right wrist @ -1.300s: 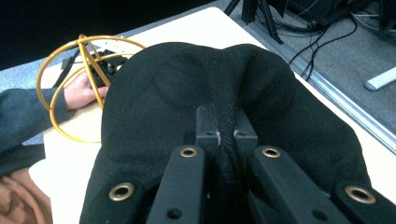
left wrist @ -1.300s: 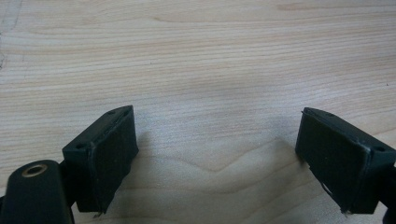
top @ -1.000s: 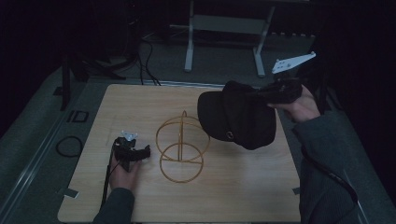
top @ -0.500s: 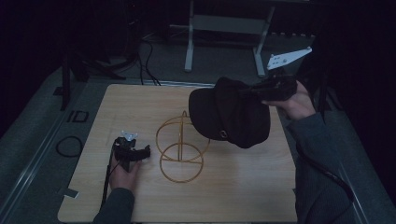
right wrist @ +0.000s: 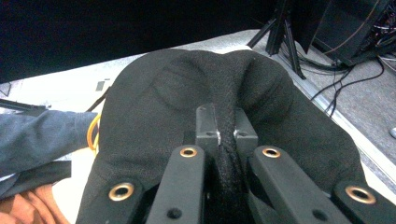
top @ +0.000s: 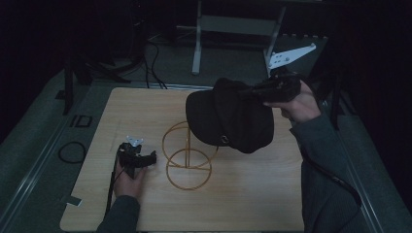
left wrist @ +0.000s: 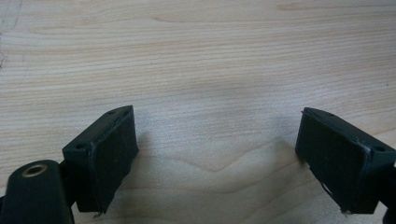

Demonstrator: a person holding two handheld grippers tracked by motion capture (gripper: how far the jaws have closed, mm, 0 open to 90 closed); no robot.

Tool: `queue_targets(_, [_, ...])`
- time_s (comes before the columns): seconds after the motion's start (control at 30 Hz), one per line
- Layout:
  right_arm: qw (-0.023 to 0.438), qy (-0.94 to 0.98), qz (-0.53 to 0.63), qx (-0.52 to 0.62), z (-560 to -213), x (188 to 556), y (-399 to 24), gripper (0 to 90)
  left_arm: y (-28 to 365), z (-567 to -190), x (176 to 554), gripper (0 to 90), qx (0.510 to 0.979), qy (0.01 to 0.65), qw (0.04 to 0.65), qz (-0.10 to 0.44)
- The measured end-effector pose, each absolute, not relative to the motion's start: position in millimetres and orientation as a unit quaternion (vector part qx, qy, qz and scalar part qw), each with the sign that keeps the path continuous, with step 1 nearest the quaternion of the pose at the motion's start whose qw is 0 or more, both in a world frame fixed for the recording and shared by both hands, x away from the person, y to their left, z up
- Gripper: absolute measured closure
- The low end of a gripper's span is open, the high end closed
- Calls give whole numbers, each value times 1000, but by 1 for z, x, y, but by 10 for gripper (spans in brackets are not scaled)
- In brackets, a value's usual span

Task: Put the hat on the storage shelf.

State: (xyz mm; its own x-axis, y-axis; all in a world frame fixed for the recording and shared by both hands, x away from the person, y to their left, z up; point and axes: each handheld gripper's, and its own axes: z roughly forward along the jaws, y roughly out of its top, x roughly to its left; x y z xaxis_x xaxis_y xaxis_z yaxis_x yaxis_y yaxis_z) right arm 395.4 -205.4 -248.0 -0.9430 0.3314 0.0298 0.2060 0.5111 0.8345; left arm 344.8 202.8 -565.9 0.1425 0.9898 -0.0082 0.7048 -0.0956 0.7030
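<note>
A black cap (top: 228, 116) hangs in the air over the wooden table (top: 252, 204), just above and right of a yellow wire stand (top: 187, 155). My right gripper (top: 252, 92) is shut on a pinched fold of the cap's crown, seen close up as black fabric (right wrist: 224, 116) squeezed between the pads. The cap's lower edge overlaps the stand's upper ring in the high view. My left gripper (top: 145, 159) rests low at the table's left, pointing toward the stand. Its jaws stand wide open over bare wood (left wrist: 215, 154), with nothing between them.
A metal frame leg (top: 197, 43) and cables lie on the floor beyond the table's far edge. A cable loop (top: 72, 151) lies on the floor to the left. The person's sleeved left forearm (right wrist: 42, 130) shows beyond the cap.
The right gripper has carried the cap leftward and a little up, so it now overlaps the top of the wire stand. The left gripper has stayed put.
</note>
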Motion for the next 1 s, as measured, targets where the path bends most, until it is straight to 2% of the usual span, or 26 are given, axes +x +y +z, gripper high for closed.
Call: queue_targets(1.0, [56, 883, 456, 93, -238, 382, -130, 859, 203, -566, 345, 123, 696, 608, 291, 247])
